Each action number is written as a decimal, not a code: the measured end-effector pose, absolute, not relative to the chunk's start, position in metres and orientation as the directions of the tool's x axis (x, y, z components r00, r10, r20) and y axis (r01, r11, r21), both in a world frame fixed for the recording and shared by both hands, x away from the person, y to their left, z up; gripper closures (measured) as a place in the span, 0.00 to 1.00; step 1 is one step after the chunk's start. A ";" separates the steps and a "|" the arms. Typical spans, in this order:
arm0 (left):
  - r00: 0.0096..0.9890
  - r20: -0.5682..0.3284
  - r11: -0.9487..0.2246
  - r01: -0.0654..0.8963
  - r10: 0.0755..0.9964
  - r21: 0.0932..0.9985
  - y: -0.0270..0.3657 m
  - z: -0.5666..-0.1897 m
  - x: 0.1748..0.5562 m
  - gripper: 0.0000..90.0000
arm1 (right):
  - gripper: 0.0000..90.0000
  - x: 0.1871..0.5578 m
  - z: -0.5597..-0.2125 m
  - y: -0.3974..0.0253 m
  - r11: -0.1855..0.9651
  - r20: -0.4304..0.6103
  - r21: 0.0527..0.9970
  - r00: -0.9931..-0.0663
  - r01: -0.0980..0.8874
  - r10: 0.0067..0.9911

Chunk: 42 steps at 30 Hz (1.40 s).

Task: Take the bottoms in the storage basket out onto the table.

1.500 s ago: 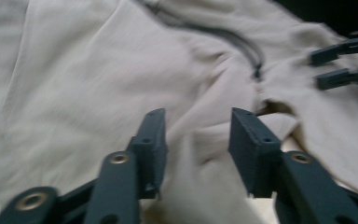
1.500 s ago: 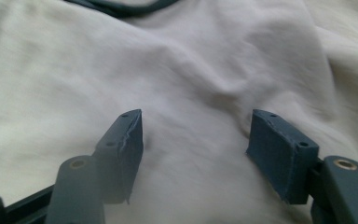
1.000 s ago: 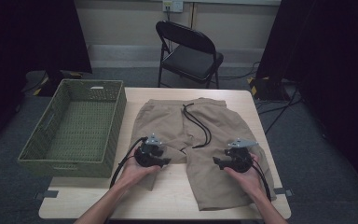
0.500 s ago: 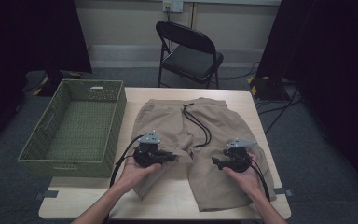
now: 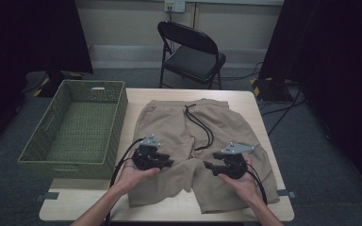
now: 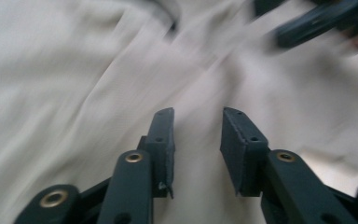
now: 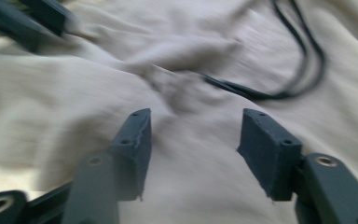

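Beige shorts (image 5: pixel 188 136) lie flat on the wooden table, waistband at the far side, with a black drawstring (image 5: pixel 199 123) trailing down the middle. My left gripper (image 5: pixel 168 163) hovers over the left leg, pointing right toward the crotch, jaws open and empty above cloth (image 6: pixel 98 93). My right gripper (image 5: pixel 207 165) sits over the right leg, pointing left, jaws open wide with nothing between them. In the right gripper view the drawstring (image 7: pixel 279 91) loops ahead of the jaws and the other gripper (image 7: pixel 28 21) shows at the top left.
A green woven basket (image 5: pixel 37 146) stands at the table's left side, empty. A black folding chair (image 5: pixel 191 52) stands behind the table. Bare tabletop (image 5: pixel 89 202) runs along the near edge.
My left gripper has slid right across the left leg toward the crotch. The right gripper has shifted slightly left. Both stay open.
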State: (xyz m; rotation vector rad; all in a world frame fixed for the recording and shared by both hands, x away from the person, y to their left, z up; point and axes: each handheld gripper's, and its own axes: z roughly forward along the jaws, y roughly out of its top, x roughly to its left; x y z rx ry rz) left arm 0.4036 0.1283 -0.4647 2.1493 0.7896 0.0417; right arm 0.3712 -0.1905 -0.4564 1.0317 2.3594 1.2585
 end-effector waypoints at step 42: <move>0.682 -0.155 -0.396 0.577 0.715 0.714 0.151 -0.480 0.419 0.64 | 0.62 0.342 -0.450 -0.135 0.441 0.223 0.800 -0.885 0.406 0.409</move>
